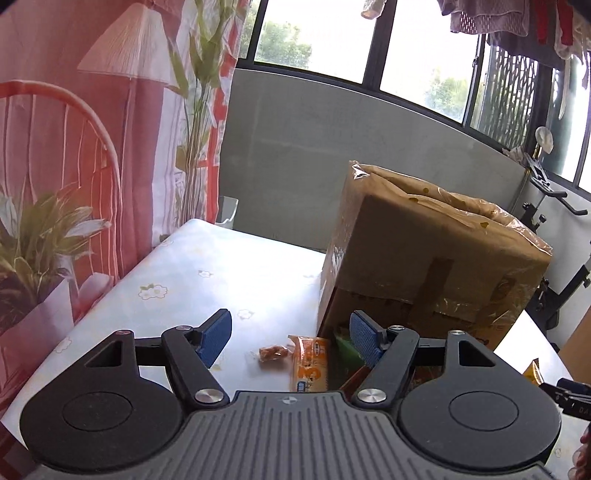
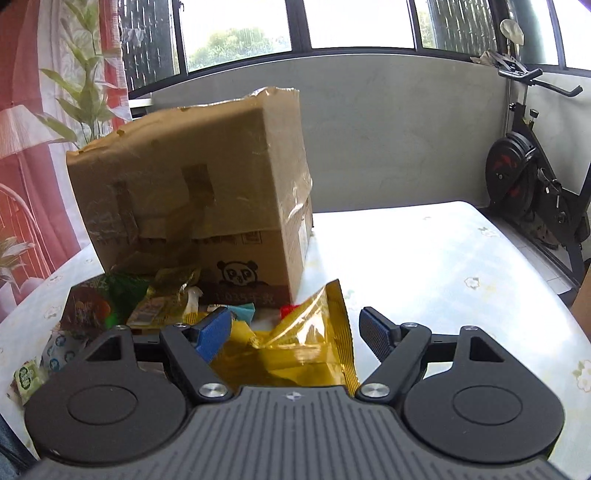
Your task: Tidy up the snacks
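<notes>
Left wrist view: left hand-held gripper [image 1: 290, 338] is standing wide open, holding nothing, above orange snack packet [image 1: 309, 363] on desk [image 1: 221, 273] | right hand-held gripper [image 2: 295, 330] is gaping empty over yellow bag [image 2: 306, 339] | snacks are lying beside cardboard box [image 2: 192, 195]

A home: hanging laundry [image 1: 517, 22], exercise bike [image 2: 535, 177].

The left hand-held gripper [image 1: 290, 334] is showing a ribbed grey body, black round-hubbed linkage arms, silver screws and blue textured pads. The right hand-held gripper [image 2: 295, 332] is showing the same build, its three o'clock pad looking black.
</notes>
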{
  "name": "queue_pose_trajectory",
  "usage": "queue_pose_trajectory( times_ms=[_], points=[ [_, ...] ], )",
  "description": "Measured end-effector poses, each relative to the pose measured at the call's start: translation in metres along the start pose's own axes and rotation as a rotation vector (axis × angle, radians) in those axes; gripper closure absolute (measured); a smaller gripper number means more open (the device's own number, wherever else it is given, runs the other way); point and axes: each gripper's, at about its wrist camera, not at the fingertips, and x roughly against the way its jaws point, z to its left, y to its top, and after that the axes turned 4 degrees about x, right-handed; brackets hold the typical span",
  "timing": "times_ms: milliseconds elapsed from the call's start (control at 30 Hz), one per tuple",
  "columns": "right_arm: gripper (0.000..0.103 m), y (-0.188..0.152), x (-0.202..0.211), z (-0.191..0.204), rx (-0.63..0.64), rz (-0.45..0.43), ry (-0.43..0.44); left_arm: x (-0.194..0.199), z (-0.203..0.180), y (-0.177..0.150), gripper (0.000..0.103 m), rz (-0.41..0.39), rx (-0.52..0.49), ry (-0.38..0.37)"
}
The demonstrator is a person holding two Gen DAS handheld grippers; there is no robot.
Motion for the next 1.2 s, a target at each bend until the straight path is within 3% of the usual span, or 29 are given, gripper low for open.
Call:
queue_pose_trajectory(
  times_ms=[67,333,700,833,933,1200],
  points=[
    [0.014,-0.008,0.0,-0.004,-0.003,0.011,0.02,0.0,-0.003,-0.004,0.03,0.004,-0.003,-0.008],
    [0.007,-0.023,-0.011,-0.012,-0.045,0.061,0.073,-0.005,-0.015,-0.019,0.03,0.046,-0.032,-0.033],
    [0.007,-0.034,-0.023,0.0,-0.004,0.061,0.069,-0.012,-0.026,-0.026,0.03,0.08,-0.065,-0.041],
    [0.011,-0.036,-0.021,0.005,0.039,0.047,0.059,-0.015,-0.029,-0.029,0.03,0.093,-0.066,-0.042],
    [0.025,-0.035,-0.018,0.007,0.054,0.041,0.065,-0.018,-0.031,-0.03,0.031,0.105,-0.07,-0.044],
    [0.028,-0.035,-0.014,0.006,0.051,0.0,0.062,-0.039,-0.045,-0.038,0.031,0.151,-0.059,-0.067]
  ],
)
